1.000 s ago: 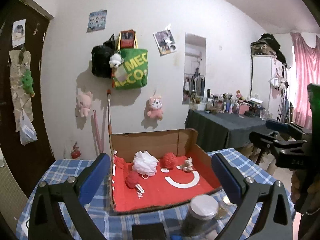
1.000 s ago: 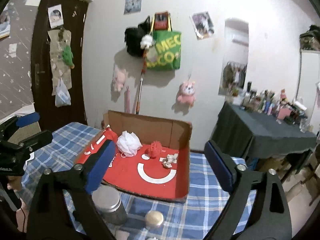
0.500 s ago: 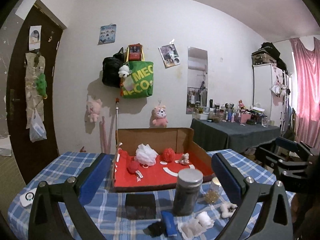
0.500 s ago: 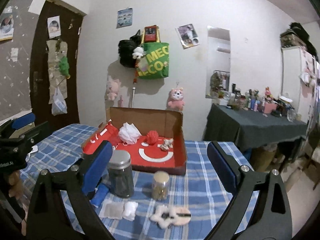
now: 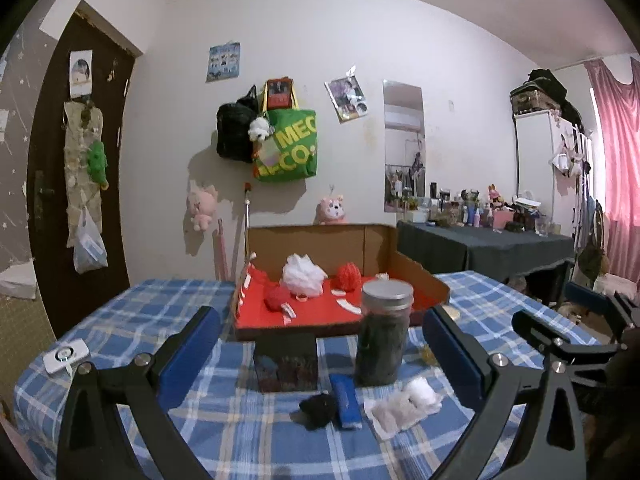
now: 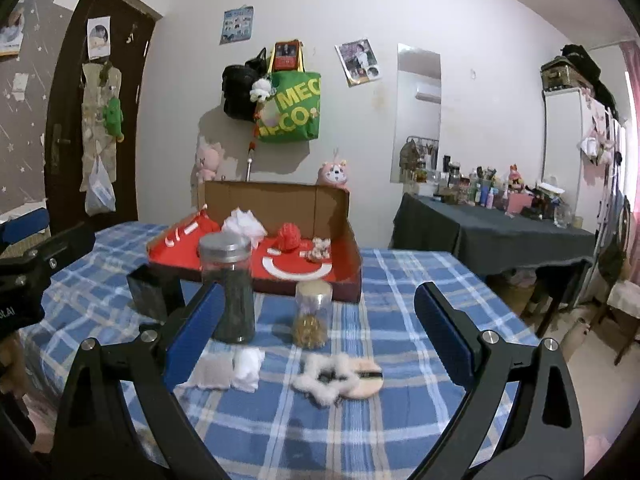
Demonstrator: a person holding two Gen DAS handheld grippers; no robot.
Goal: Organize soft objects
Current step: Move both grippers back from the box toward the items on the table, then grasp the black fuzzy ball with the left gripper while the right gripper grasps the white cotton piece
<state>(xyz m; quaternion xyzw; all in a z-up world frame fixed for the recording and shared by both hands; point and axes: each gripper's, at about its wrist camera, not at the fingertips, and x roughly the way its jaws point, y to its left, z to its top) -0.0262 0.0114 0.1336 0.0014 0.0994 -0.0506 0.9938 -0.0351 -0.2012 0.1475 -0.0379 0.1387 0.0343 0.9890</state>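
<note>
A cardboard box with a red floor (image 5: 320, 312) (image 6: 352, 276) stands mid-table. It holds a white mesh puff (image 5: 303, 274) (image 6: 244, 222), red yarn balls (image 5: 347, 276) (image 6: 289, 235) and a small pale toy (image 6: 318, 249). Loose on the blue checked cloth lie a black fluffy piece (image 5: 318, 410), a white pad with a cotton ball (image 5: 404, 404) (image 6: 228, 368), and a furry white scrunchie on a pink puff (image 6: 340, 376). My left gripper (image 5: 316, 354) is open above the near items, holding nothing. My right gripper (image 6: 316, 332) is open and holds nothing too.
A tall dark-filled jar with a metal lid (image 5: 384, 336) (image 6: 230, 288), a small jar (image 6: 312, 314), a black box (image 5: 286, 362) (image 6: 154, 290) and a blue flat object (image 5: 346, 400) stand before the cardboard box. A white device (image 5: 66, 356) lies at the left edge. A dark side table (image 6: 492, 236) is at right.
Both grippers have pulled back and dropped lower from over the box. The jars, black box and loose soft pieces at the table's near side have come into view. Both stayed open.
</note>
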